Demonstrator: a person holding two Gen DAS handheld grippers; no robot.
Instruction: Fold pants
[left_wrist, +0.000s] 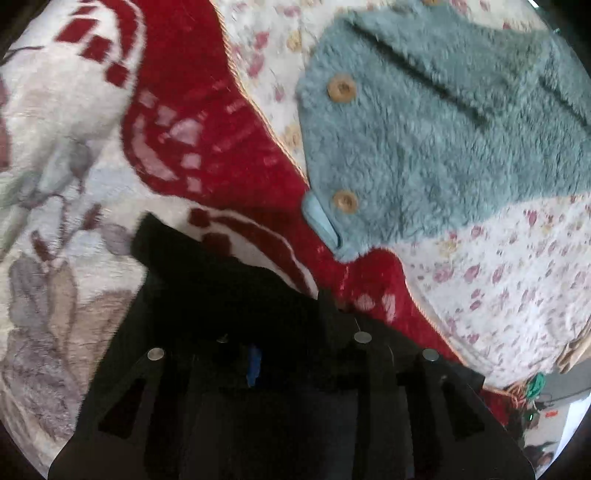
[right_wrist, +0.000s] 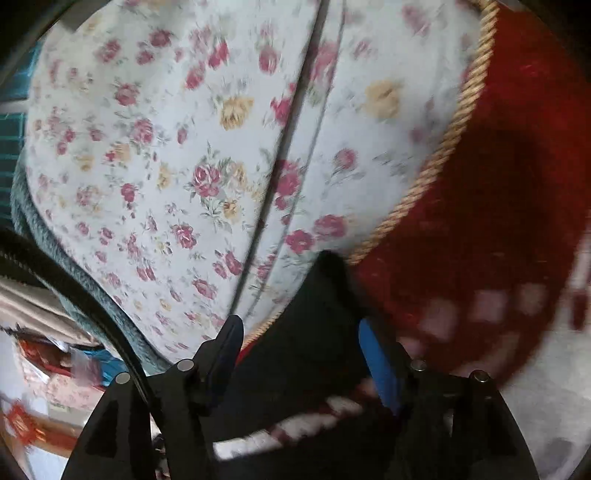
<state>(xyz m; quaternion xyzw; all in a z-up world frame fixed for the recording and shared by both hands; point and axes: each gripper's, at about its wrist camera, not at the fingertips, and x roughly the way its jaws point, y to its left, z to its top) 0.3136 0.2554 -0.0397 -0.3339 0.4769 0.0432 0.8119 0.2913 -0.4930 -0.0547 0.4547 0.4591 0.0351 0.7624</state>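
The pants are matt black cloth, with no sheen. Under them the blanket is a soft, napped plush — red and cream. The floral sheet looks like smooth, thin cotton, edged with a twisted rope cord. The teal jacket is shaggy fleece with wood-look buttons. Both gripper bodies are matt black plastic — the rivets are dull metal.

Your black pants bury the left gripper fingertips at lower centre, so the grip can't be read. The teal fleece jacket runs off the upper right edge. Clutter at the right wrist view's lower left is blurred.
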